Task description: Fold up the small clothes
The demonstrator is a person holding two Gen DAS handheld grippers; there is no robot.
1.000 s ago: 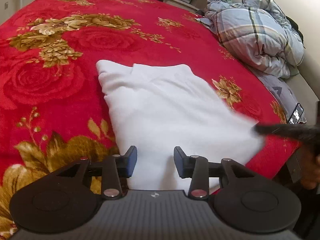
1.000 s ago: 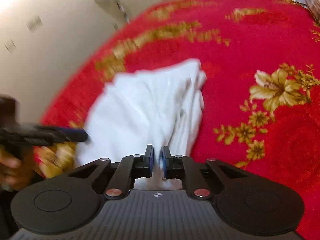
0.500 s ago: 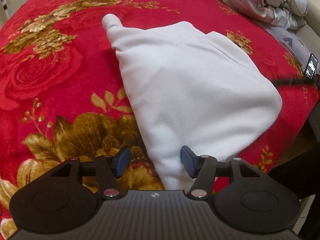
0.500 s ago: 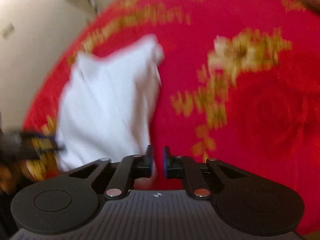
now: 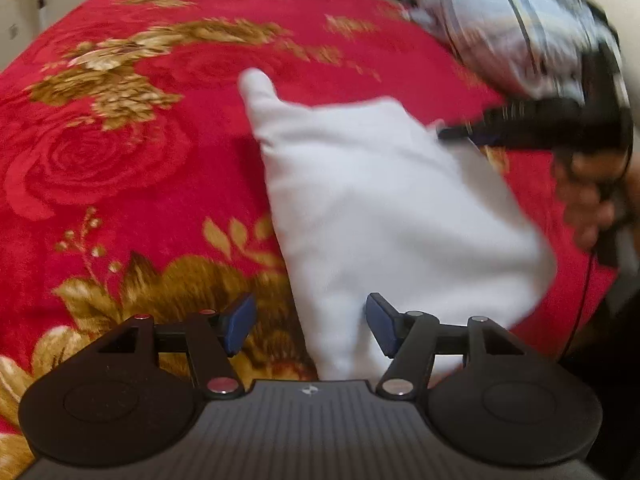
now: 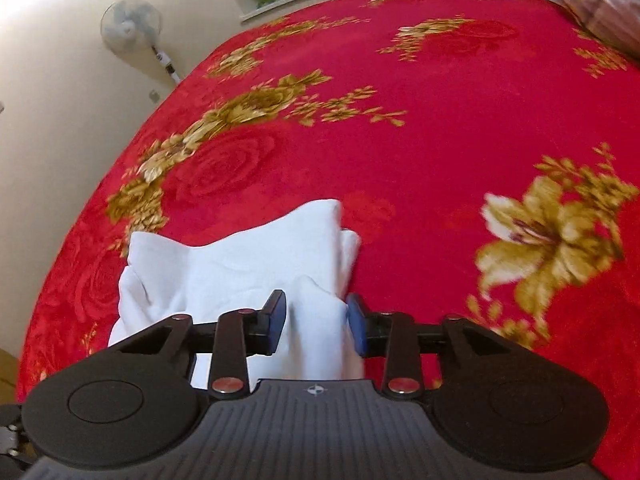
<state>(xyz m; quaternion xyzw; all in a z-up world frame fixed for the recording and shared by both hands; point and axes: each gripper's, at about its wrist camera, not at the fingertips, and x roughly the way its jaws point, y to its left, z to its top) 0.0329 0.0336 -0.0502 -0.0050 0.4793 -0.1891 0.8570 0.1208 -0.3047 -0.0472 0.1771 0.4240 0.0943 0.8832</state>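
Left tool [image 5: 307, 328] is wide apart w/ a white garment [image 5: 384, 200] corner between its tips, nothing clamped. Garment's lying folded on the red bed [image 5: 120, 168]. Right tool [image 6: 317, 322] also apart, straddling a bunched edge. Looks mid-fold imo; next = pinch both, fold over.

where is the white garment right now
The white garment lies folded on the red floral blanket, right of centre in the left wrist view, its near end between the left gripper's open jaws.
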